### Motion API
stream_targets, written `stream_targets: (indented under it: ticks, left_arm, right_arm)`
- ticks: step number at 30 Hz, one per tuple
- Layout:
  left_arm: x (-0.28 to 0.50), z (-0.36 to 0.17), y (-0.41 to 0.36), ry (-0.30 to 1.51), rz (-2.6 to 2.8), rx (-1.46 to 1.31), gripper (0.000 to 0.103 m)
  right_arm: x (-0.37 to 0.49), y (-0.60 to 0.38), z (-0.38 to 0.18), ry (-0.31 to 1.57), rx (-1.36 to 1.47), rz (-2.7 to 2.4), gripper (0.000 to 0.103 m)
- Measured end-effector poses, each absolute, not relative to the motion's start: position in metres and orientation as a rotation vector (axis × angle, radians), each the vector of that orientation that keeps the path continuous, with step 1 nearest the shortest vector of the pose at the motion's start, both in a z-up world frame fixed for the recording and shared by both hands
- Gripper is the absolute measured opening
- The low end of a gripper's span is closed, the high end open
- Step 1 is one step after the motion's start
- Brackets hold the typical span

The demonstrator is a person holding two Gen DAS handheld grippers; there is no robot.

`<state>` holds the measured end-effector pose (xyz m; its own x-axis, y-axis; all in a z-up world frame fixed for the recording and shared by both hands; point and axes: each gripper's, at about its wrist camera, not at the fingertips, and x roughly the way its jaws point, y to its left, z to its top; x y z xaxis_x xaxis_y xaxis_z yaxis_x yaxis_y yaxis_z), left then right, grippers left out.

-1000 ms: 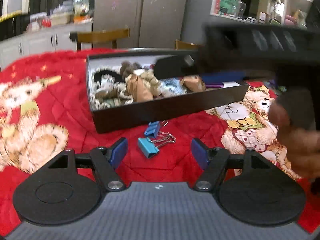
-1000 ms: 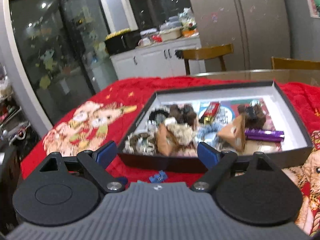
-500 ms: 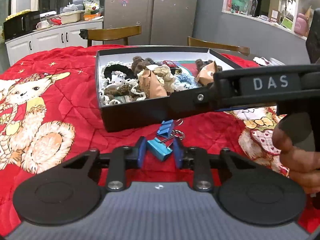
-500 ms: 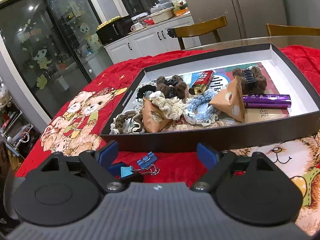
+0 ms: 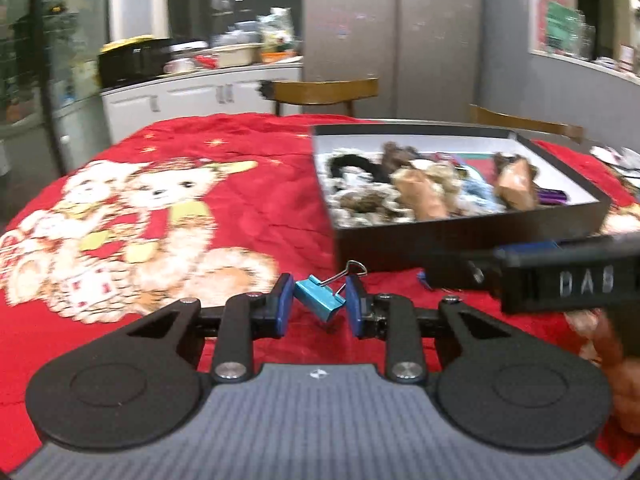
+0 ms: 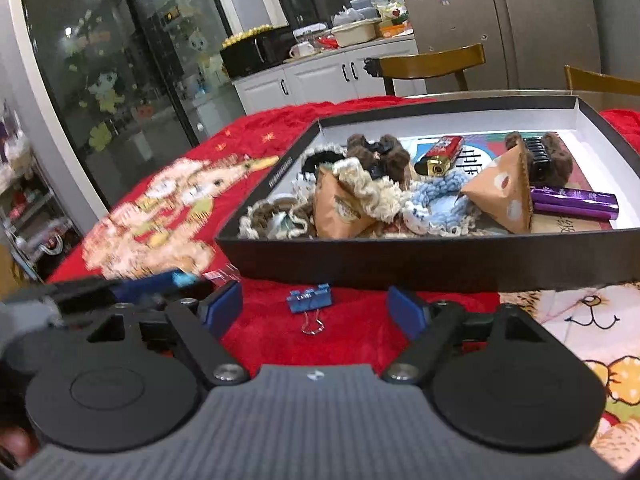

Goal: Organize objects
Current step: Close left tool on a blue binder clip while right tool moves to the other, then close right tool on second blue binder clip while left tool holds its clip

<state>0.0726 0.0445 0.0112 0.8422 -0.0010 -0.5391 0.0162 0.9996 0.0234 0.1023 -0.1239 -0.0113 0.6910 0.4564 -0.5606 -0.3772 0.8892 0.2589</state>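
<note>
Home kitchen: fridge, cabinets.

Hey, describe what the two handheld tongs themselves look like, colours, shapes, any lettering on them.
Both are alike: the left tongs and right tongs have matte black linkage arms with silver pivot screws, blue pads at the tips, two round black discs and a ribbed grey body bearing a small white logo. Seen from the side, the right one carries pale raised lettering, blurred. No cables or sleeves show.

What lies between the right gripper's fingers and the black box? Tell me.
In the right wrist view, a blue binder clip on the red blanket, before the black box; the right gripper is closing.
</note>
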Motion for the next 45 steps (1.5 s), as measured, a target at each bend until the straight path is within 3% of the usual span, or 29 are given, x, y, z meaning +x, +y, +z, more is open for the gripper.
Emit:
stream_targets:
  ticks: [10, 20, 45]
  left_arm:
    - [0.08, 0.004, 0.049, 0.615, 0.031, 0.008, 0.033]
    - [0.081, 0.002, 0.048, 0.619, 0.048, 0.009, 0.033]
    - [0.071, 0.009, 0.042, 0.583, 0.013, 0.019, 0.033]
  right_arm:
    - [0.093, -0.092, -0.015, 0.636, -0.114, 0.409, 0.067]
    - [0.095, -0.092, -0.013, 0.622, -0.12, 0.41, 0.027]
    - [0.082, -0.112, 0.017, 0.49, -0.007, 0.449, 0.027]
